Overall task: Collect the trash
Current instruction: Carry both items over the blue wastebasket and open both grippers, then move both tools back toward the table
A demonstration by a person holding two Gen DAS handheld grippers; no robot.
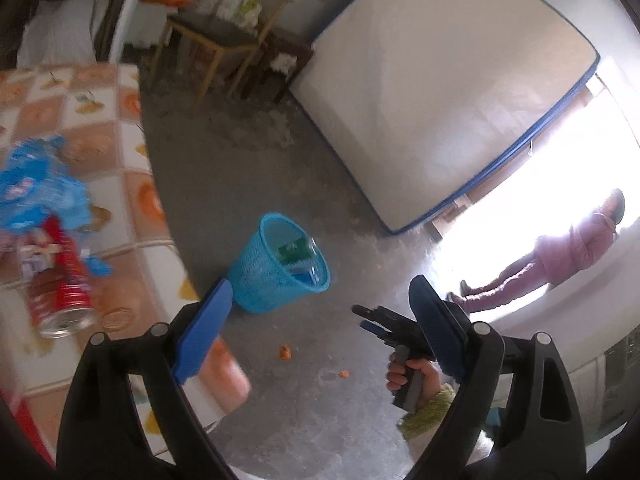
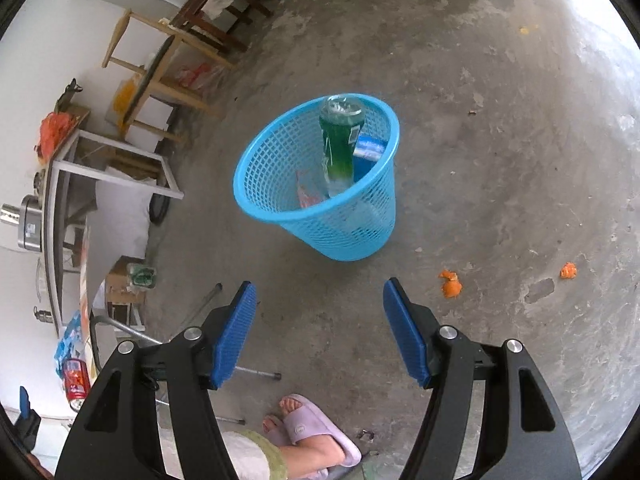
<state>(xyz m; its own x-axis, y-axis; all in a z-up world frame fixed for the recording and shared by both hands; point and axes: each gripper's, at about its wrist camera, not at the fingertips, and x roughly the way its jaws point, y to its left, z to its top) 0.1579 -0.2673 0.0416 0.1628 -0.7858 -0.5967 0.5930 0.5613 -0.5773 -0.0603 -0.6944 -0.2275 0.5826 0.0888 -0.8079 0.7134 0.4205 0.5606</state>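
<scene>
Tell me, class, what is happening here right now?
A person is collecting trash with two handheld grippers. The right gripper hangs open and empty near the blue basket, which holds a green bottle. The left gripper is open too, beside the table where a red can and a blue wrapper remain.

Tiled table [image 1: 132, 184] bears a red can [image 1: 64, 292], blue wrapper [image 1: 36, 188]; floor [image 2: 480, 120] bears basket [image 2: 320, 184], seemingly orange peel [image 2: 451, 283]

Blue plastic mesh basket [image 2: 320, 184], rough grey concrete floor [image 2: 500, 140]
</scene>
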